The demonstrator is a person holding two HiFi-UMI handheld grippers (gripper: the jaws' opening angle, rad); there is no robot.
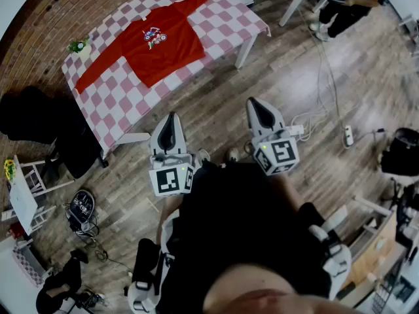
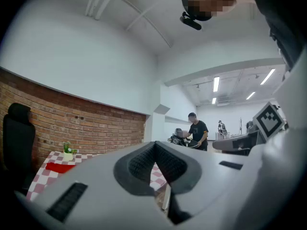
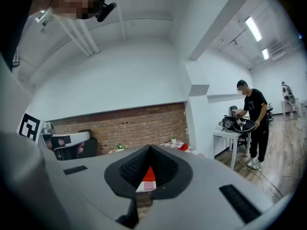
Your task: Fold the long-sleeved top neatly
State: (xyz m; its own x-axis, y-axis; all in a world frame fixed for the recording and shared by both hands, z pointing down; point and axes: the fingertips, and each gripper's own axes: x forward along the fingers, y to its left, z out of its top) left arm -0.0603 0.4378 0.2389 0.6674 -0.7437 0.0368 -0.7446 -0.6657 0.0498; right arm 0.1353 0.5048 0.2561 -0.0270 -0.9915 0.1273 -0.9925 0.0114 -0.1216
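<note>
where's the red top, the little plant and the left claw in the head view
red top (image 1: 167,57): head view, on its chest just below the print
little plant (image 1: 78,45): head view, on its leaves
left claw (image 1: 172,118): head view, at its closed tips

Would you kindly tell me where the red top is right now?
In the head view, the red top lies spread flat on the checked table at upper left, beside the brick wall, with a small plant near one sleeve.
</note>
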